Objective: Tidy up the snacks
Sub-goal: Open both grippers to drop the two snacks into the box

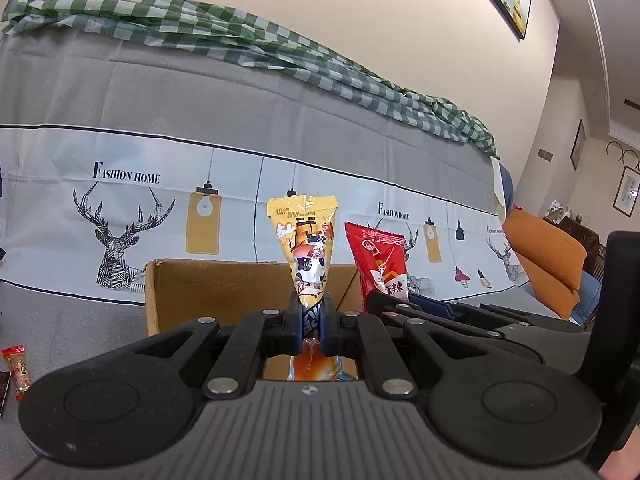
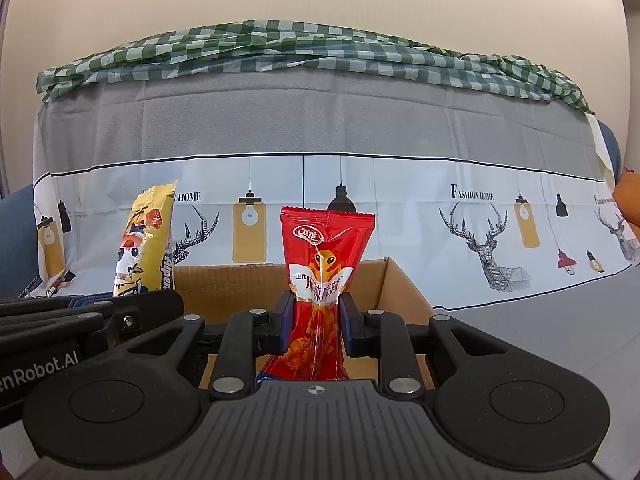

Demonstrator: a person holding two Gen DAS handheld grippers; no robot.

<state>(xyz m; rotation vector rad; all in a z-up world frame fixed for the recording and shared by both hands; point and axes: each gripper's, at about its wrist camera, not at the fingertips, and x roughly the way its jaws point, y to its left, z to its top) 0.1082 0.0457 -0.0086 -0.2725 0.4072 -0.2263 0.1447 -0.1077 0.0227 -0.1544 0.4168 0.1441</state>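
My left gripper (image 1: 311, 316) is shut on a yellow snack packet (image 1: 306, 240), held upright over an open cardboard box (image 1: 192, 292). My right gripper (image 2: 316, 318) is shut on a red snack packet (image 2: 324, 264), also upright over the same box (image 2: 400, 284). The two grippers are side by side: the red packet (image 1: 380, 260) shows to the right in the left wrist view, and the yellow packet (image 2: 146, 240) shows to the left in the right wrist view.
A small red wrapped snack (image 1: 17, 368) lies on the grey cloth at the far left. Behind the box stands a sofa covered by a deer-print cloth (image 2: 480, 224) with a green checked cloth (image 2: 280, 48) on top. An orange cushion (image 1: 548, 260) is at the right.
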